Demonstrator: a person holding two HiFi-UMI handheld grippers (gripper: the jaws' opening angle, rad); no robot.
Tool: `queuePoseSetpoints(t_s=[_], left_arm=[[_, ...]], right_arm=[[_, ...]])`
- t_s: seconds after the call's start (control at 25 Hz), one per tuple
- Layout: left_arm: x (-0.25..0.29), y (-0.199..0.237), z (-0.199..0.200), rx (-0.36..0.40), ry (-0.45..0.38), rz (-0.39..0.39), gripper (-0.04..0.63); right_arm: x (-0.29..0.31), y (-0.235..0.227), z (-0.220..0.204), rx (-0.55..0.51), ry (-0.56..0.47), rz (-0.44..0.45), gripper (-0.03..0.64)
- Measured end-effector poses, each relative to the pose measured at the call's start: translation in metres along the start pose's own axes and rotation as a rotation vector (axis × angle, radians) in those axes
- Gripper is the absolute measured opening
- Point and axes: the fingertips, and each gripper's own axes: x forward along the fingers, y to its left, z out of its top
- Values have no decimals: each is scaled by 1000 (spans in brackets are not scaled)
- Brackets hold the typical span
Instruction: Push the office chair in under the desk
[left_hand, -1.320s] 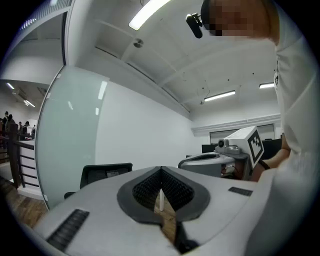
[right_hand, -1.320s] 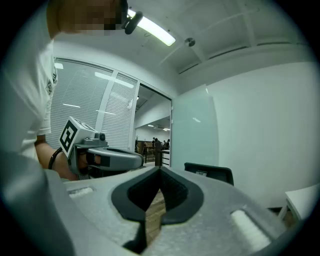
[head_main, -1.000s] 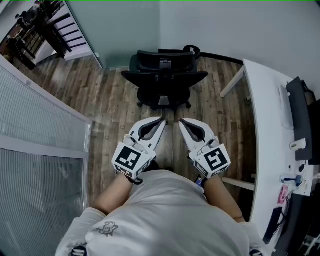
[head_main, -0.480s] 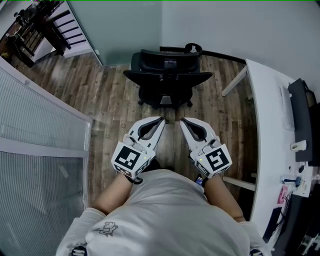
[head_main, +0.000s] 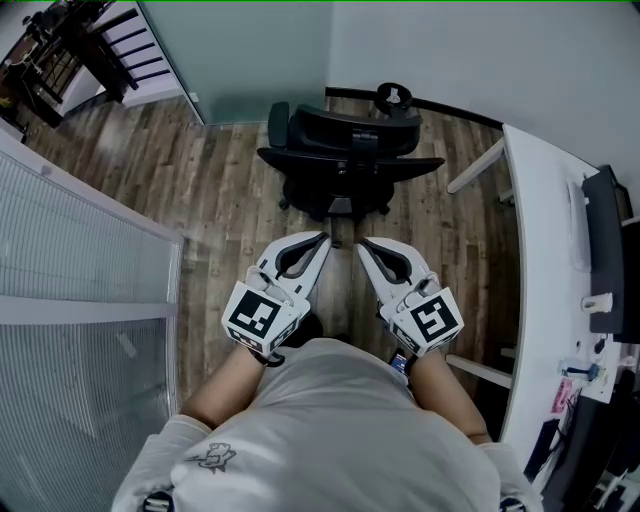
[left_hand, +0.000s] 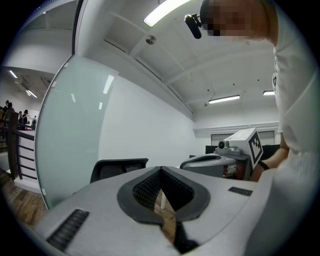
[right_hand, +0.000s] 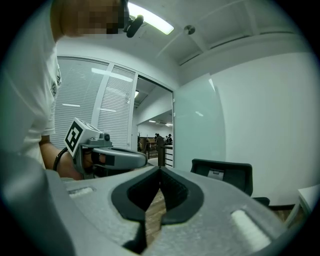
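A black office chair (head_main: 345, 165) stands on the wood floor in front of me, its back towards me, apart from the white desk (head_main: 545, 250) at the right. My left gripper (head_main: 324, 239) and right gripper (head_main: 362, 243) are held side by side just short of the chair, both shut with nothing between their jaws and not touching it. The left gripper view shows the chair's backrest (left_hand: 118, 168) beyond my left gripper (left_hand: 160, 170), with the right gripper (left_hand: 220, 161) alongside. In the right gripper view the backrest (right_hand: 222, 175) rises behind my right gripper (right_hand: 160, 169).
A slatted glass partition (head_main: 80, 270) runs along the left. A frosted glass wall (head_main: 240, 50) and a white wall close the back. The desk carries a dark monitor (head_main: 610, 250) and small items; its white leg (head_main: 475, 168) slants near the chair. People stand far off behind the partition (right_hand: 160, 142).
In the head view the chair and desk have shifted slightly right and down, and the chair looks a little turned. Both grippers keep their place and stay shut.
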Motion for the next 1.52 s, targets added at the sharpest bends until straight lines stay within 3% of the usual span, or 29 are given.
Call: queuePoseSetpoints(t_s=[0.52,0.96,1.52], left_arm=[[31,111,25,56,19,-123,0],[56,135,14,62,32,-195,0],[112,156,-5,105,104,-157,0]], right_arm=[[114,-36,16,-14,20,-52,3],[132,-65,4,-14,52,-93,3],[139,-137,-16,-2,80,-27,5]])
